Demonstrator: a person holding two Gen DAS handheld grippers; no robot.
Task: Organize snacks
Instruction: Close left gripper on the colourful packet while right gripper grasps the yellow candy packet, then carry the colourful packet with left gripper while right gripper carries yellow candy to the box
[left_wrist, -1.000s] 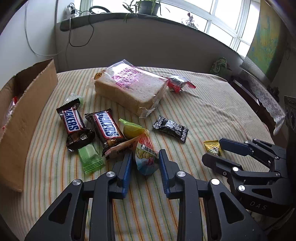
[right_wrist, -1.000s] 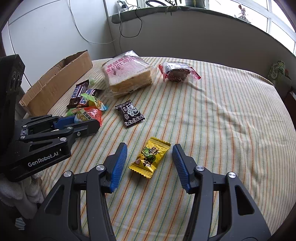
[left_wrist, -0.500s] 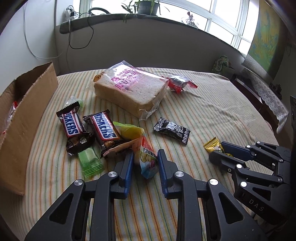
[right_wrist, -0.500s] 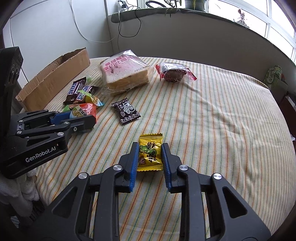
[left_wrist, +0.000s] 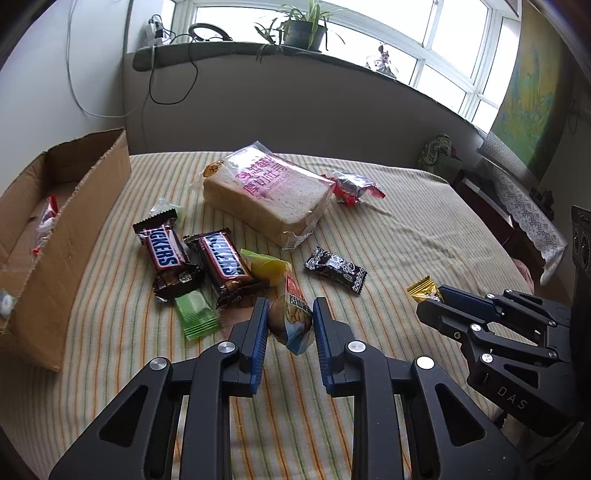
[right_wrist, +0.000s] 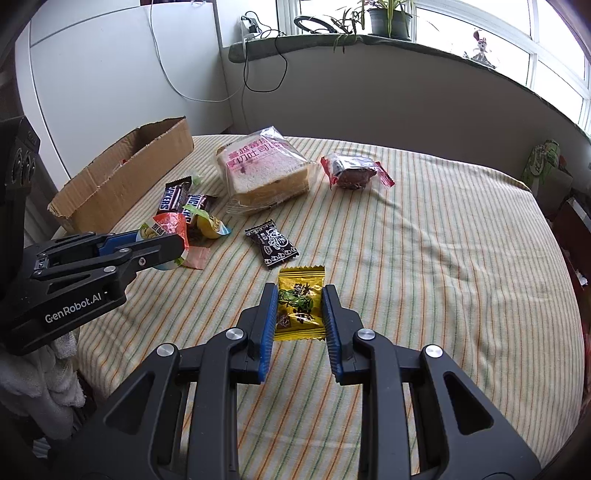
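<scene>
Snacks lie scattered on a striped cloth, and each gripper has closed on one. In the left wrist view, the left gripper is clamped on a red-and-blue packet, which stands on edge between the pads and looks lifted off the cloth, though the angle makes that hard to confirm. Just beyond it sit two Snickers bars, a green wafer, a yellow jelly cup and a bread bag; the cardboard box stands open at the far left.

In the right wrist view, the right gripper is pinched on a gold sachet, held flat by its long edges. A black candy lies just ahead, and a red-wrapped cake farther off.

To do the carry well, keep both grips firm, lift clear of the pile, and take the left packet over the box wall first so the grippers don't cross.
</scene>
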